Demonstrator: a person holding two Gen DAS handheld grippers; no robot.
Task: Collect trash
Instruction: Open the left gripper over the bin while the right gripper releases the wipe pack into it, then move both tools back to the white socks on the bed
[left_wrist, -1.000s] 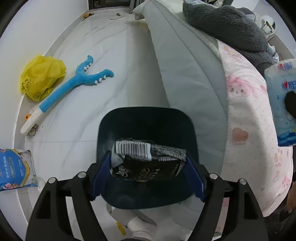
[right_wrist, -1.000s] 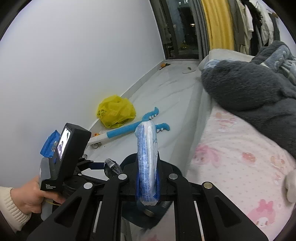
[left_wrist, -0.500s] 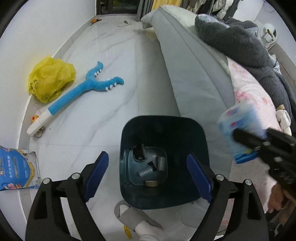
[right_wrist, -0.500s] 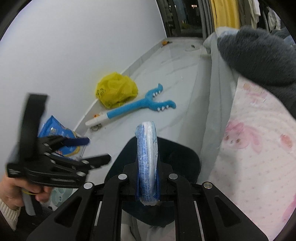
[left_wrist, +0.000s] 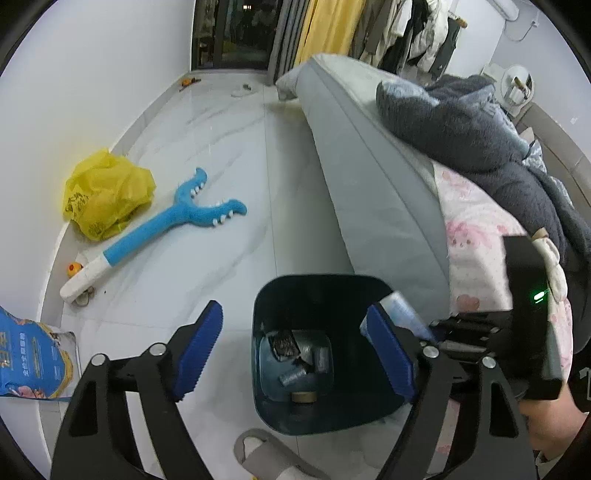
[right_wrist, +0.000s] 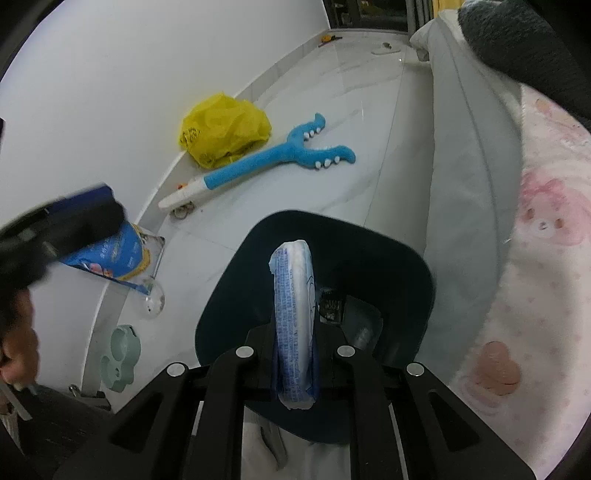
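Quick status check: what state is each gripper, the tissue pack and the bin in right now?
Left gripper: closing, nothing between its fingers.
Right gripper: shut on the tissue pack.
Tissue pack: held edge-on over the bin.
Trash bin: upright on floor, open-topped, trash at its bottom.

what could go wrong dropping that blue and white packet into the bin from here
The right tool is shut on the tissue packet above the dark bin, near its rim on the person's side, so it may catch the edge or fall outside. The left tool, empty with jaws closing, hovers over the same bin and could get bumped.
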